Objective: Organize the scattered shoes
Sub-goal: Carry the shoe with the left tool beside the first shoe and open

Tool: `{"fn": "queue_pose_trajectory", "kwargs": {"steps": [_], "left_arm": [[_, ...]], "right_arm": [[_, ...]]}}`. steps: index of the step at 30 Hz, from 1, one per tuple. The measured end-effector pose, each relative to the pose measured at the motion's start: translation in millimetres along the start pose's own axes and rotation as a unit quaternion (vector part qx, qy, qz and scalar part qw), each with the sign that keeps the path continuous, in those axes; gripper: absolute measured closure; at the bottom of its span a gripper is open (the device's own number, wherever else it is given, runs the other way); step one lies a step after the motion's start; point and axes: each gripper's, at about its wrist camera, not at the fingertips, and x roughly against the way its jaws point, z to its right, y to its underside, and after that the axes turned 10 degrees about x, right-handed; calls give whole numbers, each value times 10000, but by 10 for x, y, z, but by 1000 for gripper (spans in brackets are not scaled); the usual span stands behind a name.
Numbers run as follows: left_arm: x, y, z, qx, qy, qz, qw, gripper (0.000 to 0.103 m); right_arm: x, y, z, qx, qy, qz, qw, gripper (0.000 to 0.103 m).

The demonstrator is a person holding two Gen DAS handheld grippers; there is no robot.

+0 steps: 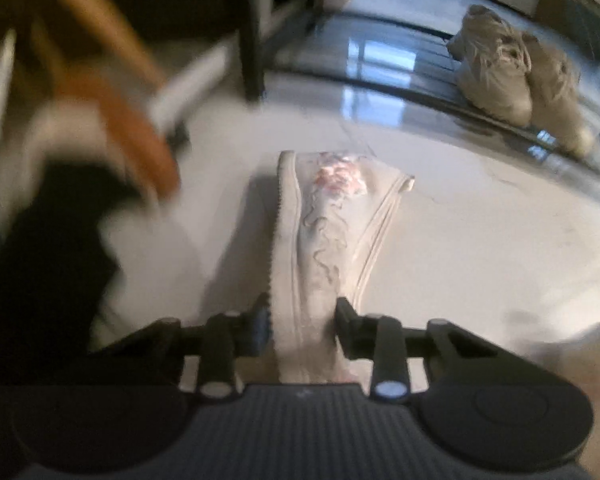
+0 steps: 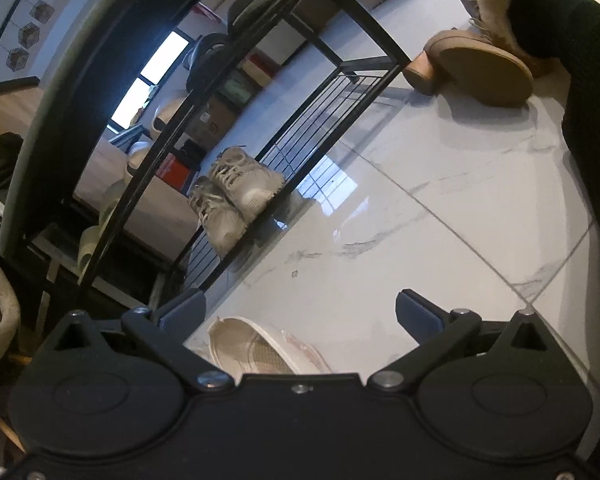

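Two tools: left tool [image 1: 302,320] points forward and down over the floor [image 1: 480,248], clamped narrow on a white shoe [image 1: 324,240] turned on its side above the tiles, right tool [image 2: 300,312] spread wide and tilted, low over another white shoe [image 2: 256,344] near the rack [image 2: 300,128] holding grey sneakers [image 2: 236,196].

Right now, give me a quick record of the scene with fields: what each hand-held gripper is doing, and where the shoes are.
left hand-held gripper: shut on white shoe, held on its side
right hand-held gripper: open, empty, above another white shoe on the floor
shoe rack: pair of grey sneakers on bottom shelf
tan boot: on its side on the floor
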Motion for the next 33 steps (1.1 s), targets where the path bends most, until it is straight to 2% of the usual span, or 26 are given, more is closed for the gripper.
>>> {"fn": "queue_pose_trajectory", "kwargs": {"steps": [4,6,11,13,15,17,19,22,24,25,29,30,32,33], "left_arm": [[168,417,8,149,351,-234,9990,73],[240,683,-2,268,761,-514,9954,73],[396,1177,24,98,1317,-875,9874,72],[397,1268,-56,296,1495,-936,9839,71],[382,1268,-189,713,1466,-972,9818,70],[365,1253,-335,1175,1393,-1004,9781,63],[395,1262,-412,1286,1090,-883,9817,54],[455,1257,-502,1298,558,-600,9882,53],[496,1213,-586,1339,389,-447,9892,51],[533,1190,-603,1305,374,-343,9901,47],[733,1095,-635,990,322,246,9943,19],[783,1071,-643,911,309,393,9946,17],[882,1060,-620,390,233,809,9957,7],[927,1072,-595,70,183,1044,9943,6]], "right_arm": [[56,-3,34,-84,43,115,9999,0],[82,-3,70,-197,70,140,9997,0],[163,-13,190,-530,163,236,9982,0],[163,-2,196,-528,196,218,9982,0],[164,16,183,-462,217,183,9985,0],[171,30,164,-388,211,141,9989,0],[178,43,150,-340,193,88,9992,0],[197,59,129,-325,181,39,9993,0],[202,67,112,-278,162,16,9995,0],[205,74,88,-210,143,-14,9997,0],[211,159,-127,354,-17,-230,9991,0],[209,197,-208,549,-76,-300,9980,0],[206,273,-370,936,-195,-441,9944,0],[205,310,-450,1129,-254,-511,9920,0]]}}
